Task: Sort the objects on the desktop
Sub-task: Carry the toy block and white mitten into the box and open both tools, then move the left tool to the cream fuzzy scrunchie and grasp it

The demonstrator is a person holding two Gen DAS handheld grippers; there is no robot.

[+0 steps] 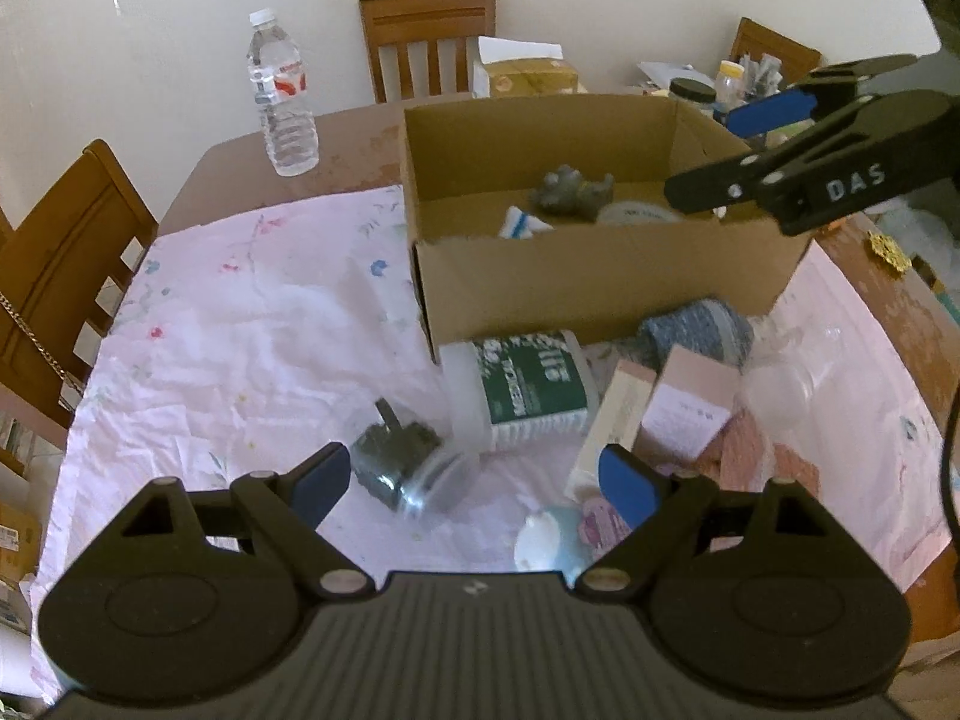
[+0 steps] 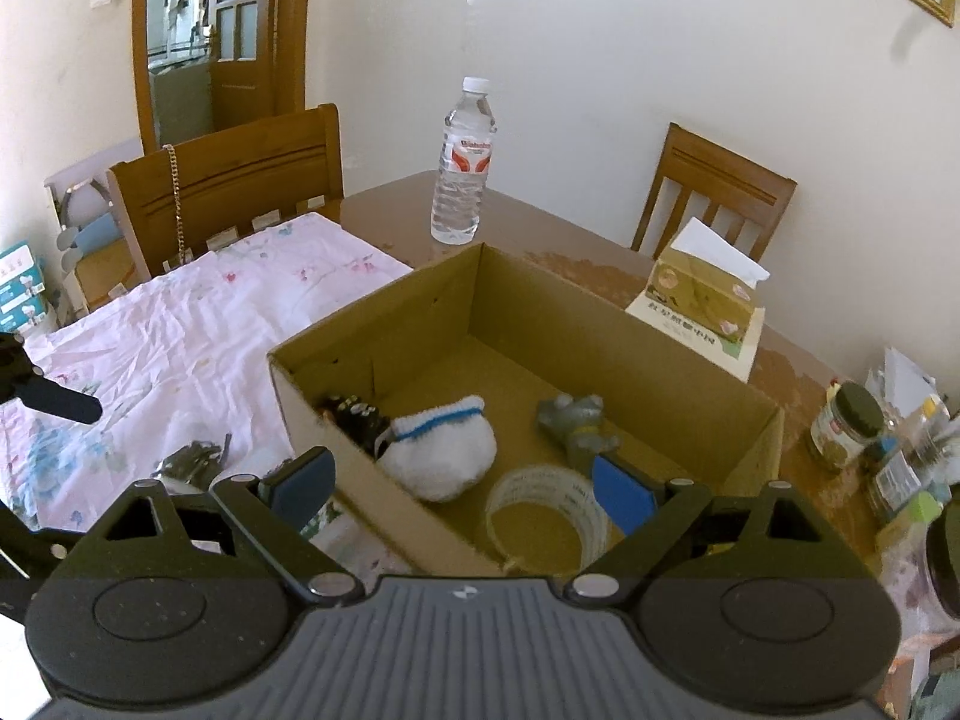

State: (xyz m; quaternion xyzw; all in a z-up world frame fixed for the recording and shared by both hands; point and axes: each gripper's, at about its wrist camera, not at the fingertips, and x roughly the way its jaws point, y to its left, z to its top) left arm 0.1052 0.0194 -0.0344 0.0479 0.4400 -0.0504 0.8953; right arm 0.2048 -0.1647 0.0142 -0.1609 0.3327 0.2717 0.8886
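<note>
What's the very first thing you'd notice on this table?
The big open cardboard box in the middle, with a white sock, a grey toy and a tape roll inside. A tall water bottle stands behind it on the bare wood.

My left wrist camera looks down and forward from the near edge of the counter, facing the open brown cardboard box from in front. My right wrist camera hangs close above that box, looking into it. Both share the box and the clear plastic water bottle.
</note>
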